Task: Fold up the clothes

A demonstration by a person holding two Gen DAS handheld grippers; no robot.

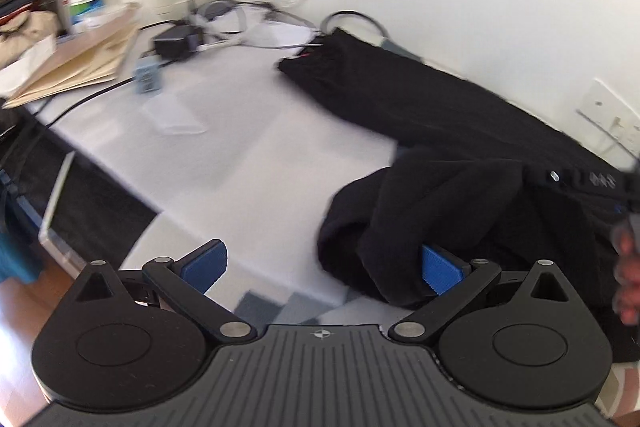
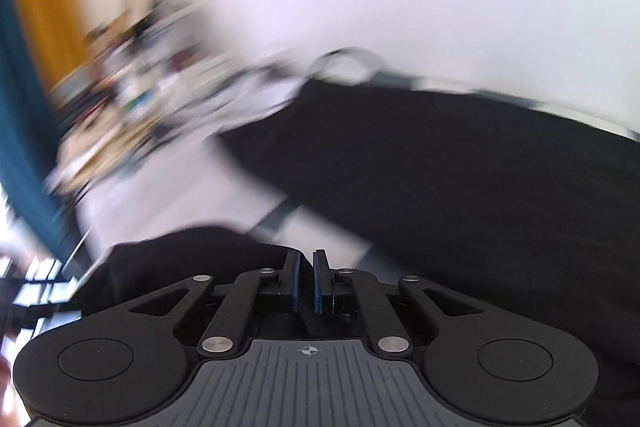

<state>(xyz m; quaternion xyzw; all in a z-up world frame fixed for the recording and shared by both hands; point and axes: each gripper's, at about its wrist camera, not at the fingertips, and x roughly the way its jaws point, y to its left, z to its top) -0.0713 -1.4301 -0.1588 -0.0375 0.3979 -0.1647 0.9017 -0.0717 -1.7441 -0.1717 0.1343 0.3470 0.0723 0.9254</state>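
Two hand-held grippers: left hand-held gripper jaws apart, right hand-held gripper jaws together, apparently empty. Black garment along tabletop far edge, near end bunched. Risk: missed pinch, fold drags crooked.

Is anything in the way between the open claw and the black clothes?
No, nothing visible is. The left claw is open, and a bunched fold of the black clothes already drapes over its right finger. Only bare white table shows in front of the other finger.
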